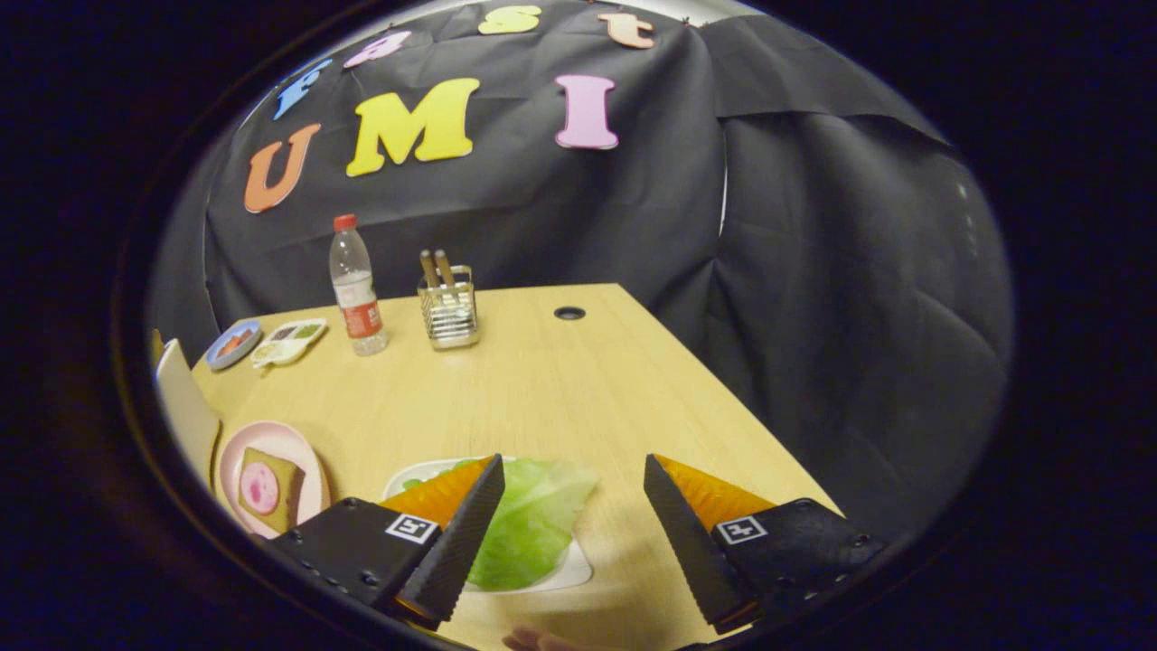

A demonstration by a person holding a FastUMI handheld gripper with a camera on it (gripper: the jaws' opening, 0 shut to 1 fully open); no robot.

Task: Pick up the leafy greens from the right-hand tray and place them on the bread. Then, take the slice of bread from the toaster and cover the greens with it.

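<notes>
Tabletop [542, 389] bare ahead; claw [571, 472] open over leafy greens [529, 520], tray [569, 570].

The scene was dim overall, with soft light from above falling on the surface [542, 389], which looked warm and evenly lit. The cloth wall stayed dark, its folds barely showing. Fisheye distortion bent the surface's edges and curved the wall. The claw [572, 475] cast a faint shadow ahead. The bottle [356, 287] was sharp; no strong glare showed.
</notes>
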